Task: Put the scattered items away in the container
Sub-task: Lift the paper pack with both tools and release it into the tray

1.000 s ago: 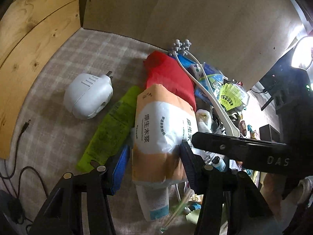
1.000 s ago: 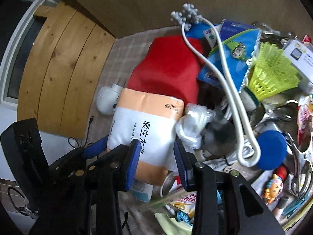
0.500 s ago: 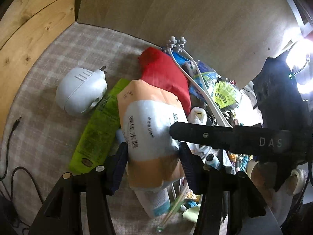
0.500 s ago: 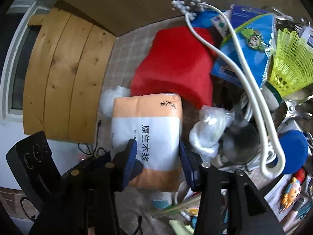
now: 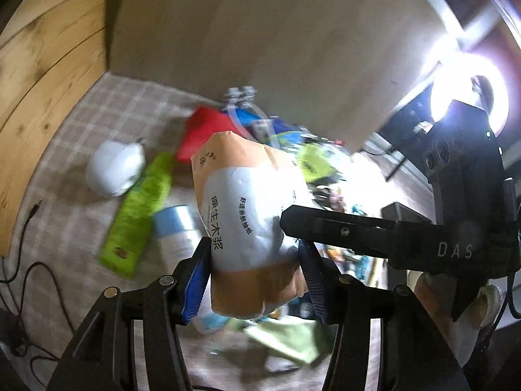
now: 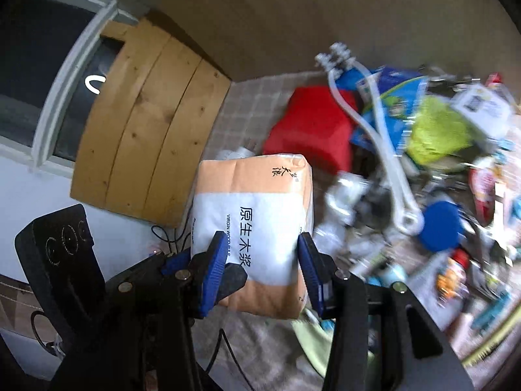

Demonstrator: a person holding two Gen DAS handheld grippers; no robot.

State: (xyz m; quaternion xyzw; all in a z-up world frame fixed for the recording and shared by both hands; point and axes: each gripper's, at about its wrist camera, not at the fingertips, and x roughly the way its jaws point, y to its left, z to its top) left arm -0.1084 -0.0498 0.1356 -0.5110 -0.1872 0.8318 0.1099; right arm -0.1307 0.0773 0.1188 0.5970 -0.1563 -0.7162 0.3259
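In the left wrist view, the left gripper [image 5: 254,280] clamps the lower end of an orange-and-white plastic pack of tissues [image 5: 247,215] at frame centre, its blue pads pressed into both sides. The right gripper's black finger crosses in from the right and touches the pack's right edge. Left of the pack lie a lime-green flat packet [image 5: 140,208] and a white rounded plug-in device [image 5: 114,169] on the checked cloth [image 5: 75,221], which runs bare toward the upper left. In the right wrist view, the right gripper [image 6: 260,270] pinches the same pack [image 6: 257,215] at lower centre; its jaws have just been opening, yet both pads press on the wrapper. A red pouch [image 6: 312,127] sits behind, with blurred clutter filling the right side.
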